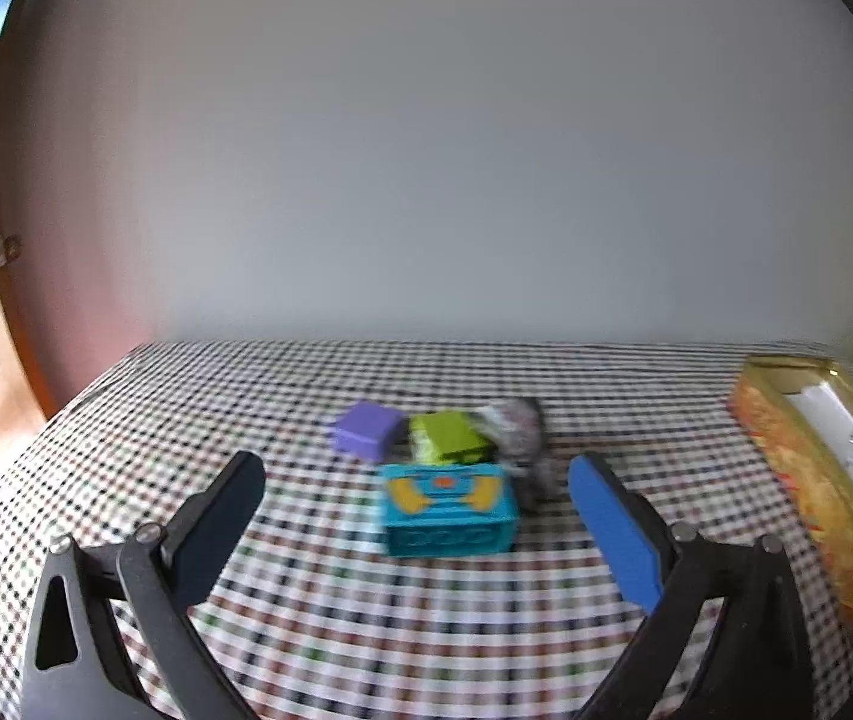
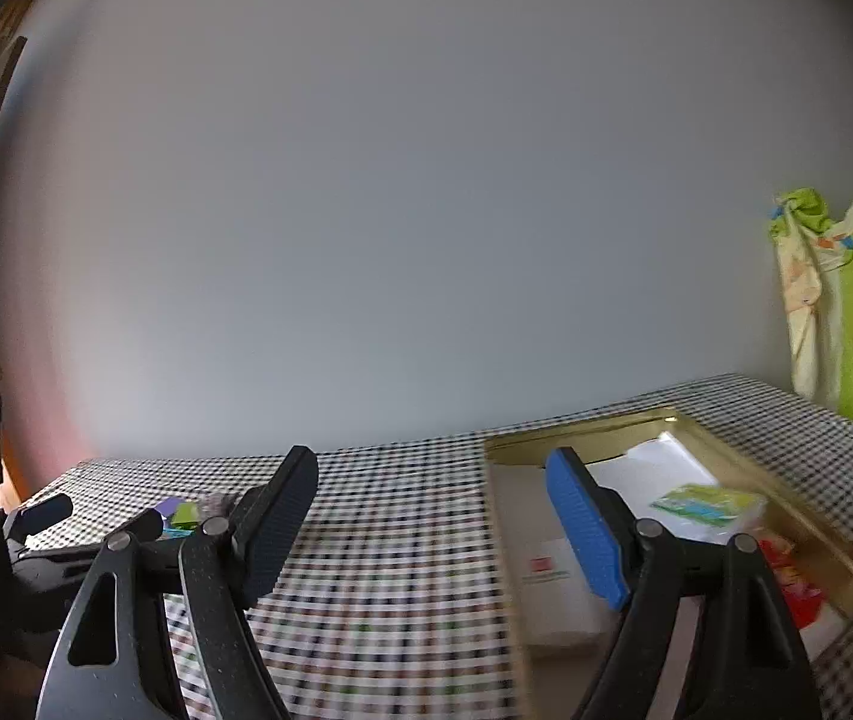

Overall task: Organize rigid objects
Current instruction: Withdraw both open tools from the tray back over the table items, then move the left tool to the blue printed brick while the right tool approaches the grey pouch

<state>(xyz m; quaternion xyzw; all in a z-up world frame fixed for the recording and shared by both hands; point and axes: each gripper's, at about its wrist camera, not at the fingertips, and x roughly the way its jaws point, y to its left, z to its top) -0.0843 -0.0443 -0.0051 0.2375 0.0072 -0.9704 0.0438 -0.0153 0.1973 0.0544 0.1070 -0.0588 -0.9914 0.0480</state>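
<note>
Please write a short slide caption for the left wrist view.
Open left gripper faces a teal box on the checkered tablecloth.

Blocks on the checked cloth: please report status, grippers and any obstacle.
Left gripper open, empty. Right gripper open, empty. Teal block untouched, purple block and green block behind it. Gold tin open; no obstacle seen.

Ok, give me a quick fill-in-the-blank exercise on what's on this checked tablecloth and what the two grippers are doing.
1. The purple block lies beside a ____ block of like size.
2. The jaws of the left gripper stand ____, nothing between the pads.
3. The teal box lies ____ to the left gripper than the purple block.
4. The right gripper hangs open by a ____-rimmed tin holding white packets.

Missing words: green; open; nearer; gold
</note>
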